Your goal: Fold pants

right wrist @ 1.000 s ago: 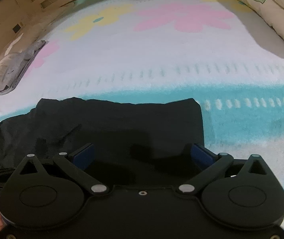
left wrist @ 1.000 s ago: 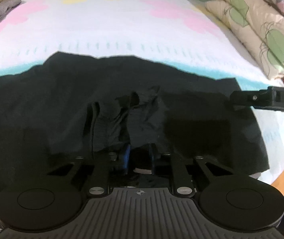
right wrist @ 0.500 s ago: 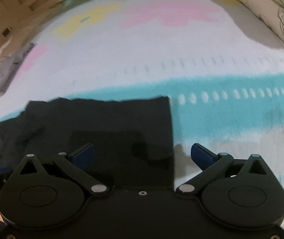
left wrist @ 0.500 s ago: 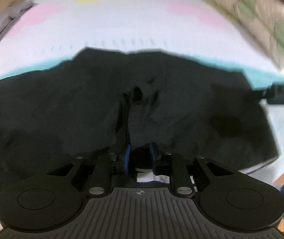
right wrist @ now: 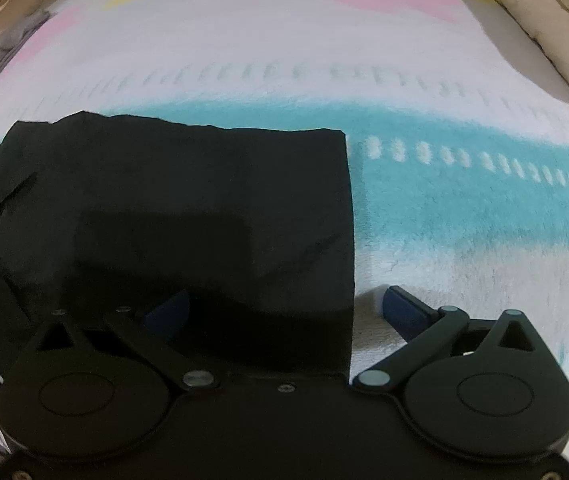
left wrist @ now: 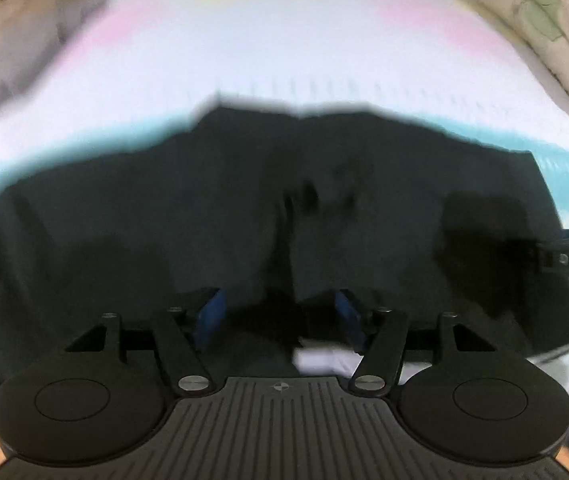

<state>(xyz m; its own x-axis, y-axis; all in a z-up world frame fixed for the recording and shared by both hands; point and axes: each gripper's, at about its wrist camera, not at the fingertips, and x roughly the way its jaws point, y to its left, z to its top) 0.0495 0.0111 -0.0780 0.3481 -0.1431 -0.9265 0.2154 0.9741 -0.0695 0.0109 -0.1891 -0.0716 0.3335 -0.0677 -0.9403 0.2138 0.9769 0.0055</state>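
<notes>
a: where do the pants (right wrist: 172, 216) lie?

b: flat on the blanket (right wrist: 464, 208), dark and spread wide, near edge toward the bed's near side. their right edge runs straight, from the teal stripe down toward the right gripper.

a: what has just changed?

b: a second ago the left gripper (left wrist: 280, 316) was pinched on a raised ridge of cloth at the middle of the pants. its jaws have just been opening; the blue pads now stand apart and press on nothing, though a low crease of cloth still lies between them. judgement: that pinch is released, so the fold it was setting is laid down or being re-gripped.

a: and the right side?

b: the right gripper (right wrist: 284, 312) is wide open. it has shifted right and sunk toward the cloth, and now straddles the right edge of the pants: left pad over the dark cloth, right pad over bare blanket. nothing is held.

a: meaning for the task?

b: judgement: neither tool grips the pants; the right one is placed to take the right edge next.
</notes>
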